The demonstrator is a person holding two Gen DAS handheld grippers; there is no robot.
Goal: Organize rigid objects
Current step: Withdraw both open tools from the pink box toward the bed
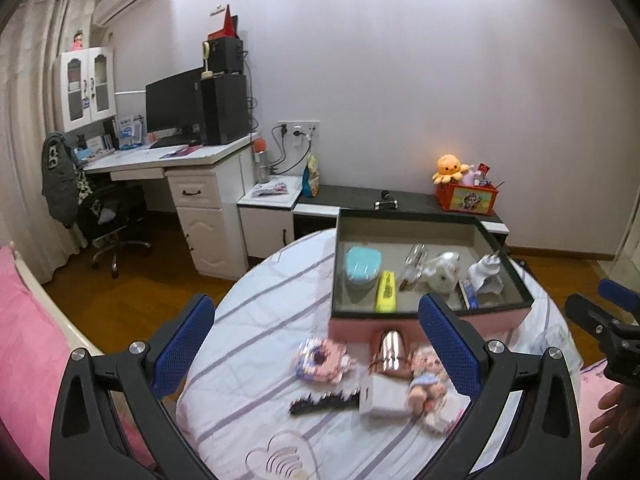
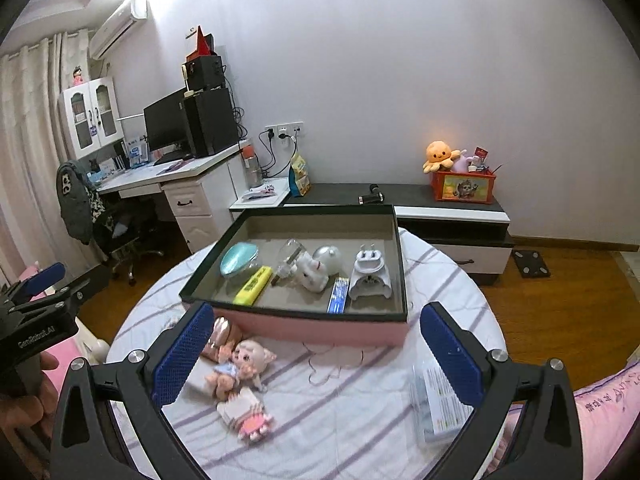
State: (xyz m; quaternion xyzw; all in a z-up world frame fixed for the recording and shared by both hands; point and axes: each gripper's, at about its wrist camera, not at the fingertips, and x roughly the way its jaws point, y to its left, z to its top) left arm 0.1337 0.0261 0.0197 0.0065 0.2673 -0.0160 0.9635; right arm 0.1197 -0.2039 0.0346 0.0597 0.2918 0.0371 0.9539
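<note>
We saw loose items ahead of left gripper [image 1: 316, 344] blurred: doll [image 1: 426, 376], rose-gold cylinder [image 1: 391, 350], dark comb [image 1: 324, 402]; clear packet [image 2: 438, 404] partly hidden behind right gripper [image 2: 316, 352] pad. Beyond both tools, pink box [image 2: 320, 326] held teal case [image 2: 239, 260], yellow highlighter [image 2: 253, 286], white plug adapter [image 2: 370, 276], blue tube [image 2: 337, 300]. Both grippers hovered over round table [image 2: 360, 440], jaws spread wide, gripping nothing.

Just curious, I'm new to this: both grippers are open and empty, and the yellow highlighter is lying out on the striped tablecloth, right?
Not quite. The yellow highlighter lies inside the pink box, as the right wrist view shows. The left gripper and right gripper are indeed open and empty.
</note>
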